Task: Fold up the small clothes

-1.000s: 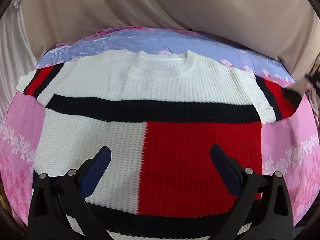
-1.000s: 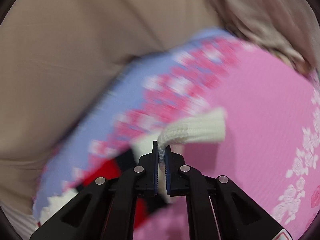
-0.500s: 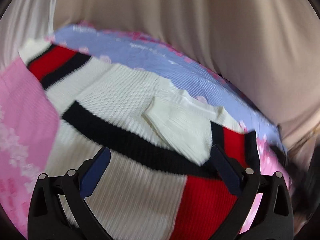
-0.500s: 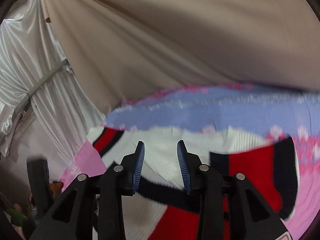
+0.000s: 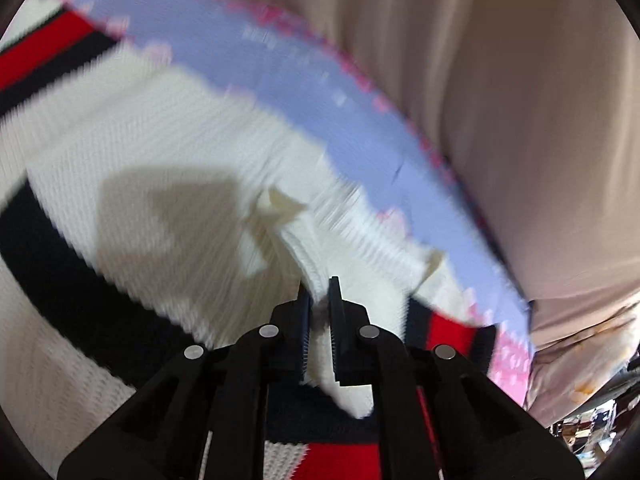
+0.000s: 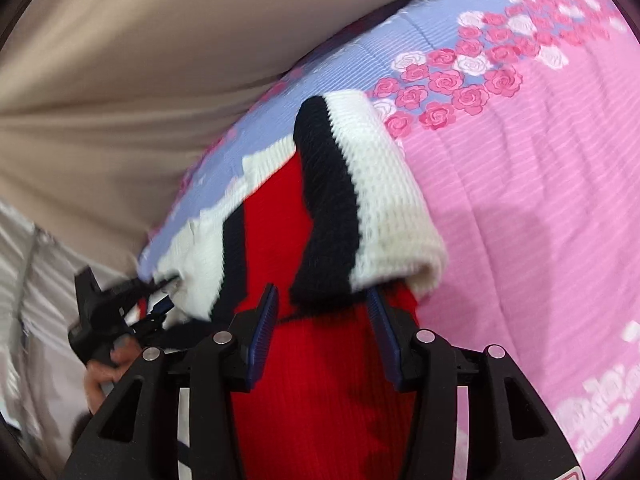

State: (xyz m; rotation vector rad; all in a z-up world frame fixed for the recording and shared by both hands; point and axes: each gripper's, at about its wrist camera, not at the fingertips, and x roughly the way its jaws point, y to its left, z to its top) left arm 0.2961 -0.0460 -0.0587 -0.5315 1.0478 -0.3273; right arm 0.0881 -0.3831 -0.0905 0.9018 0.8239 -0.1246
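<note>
Your sweater [image 5: 168, 168], a white knit with black bands and red blocks, lies spread on a bed under a pink and lavender rose-print sheet [image 6: 540, 168], its collar end toward the lavender far edge. In the left wrist view, your left gripper [image 5: 319, 312] has its jaws pinched tight on a ribbed white fold of the sweater near the neckline, close to that far edge; the picture is smeared, so the exact fold line is hard to read. Your right gripper [image 6: 320, 320] sits over the red part with its jaws opening, half apart, and the doubled-back sleeve cuff [image 6: 360, 184], white with a black band, rests just ahead of the pads without being pressed. To the right of the cuff the pink sheet is bare and open all the way out. Beyond the lavender edge hangs a beige curtain [image 6: 140, 60], right against the bed. Your hand [image 6: 102, 372] on the left gripper shows at the lower left of the right wrist view.
</note>
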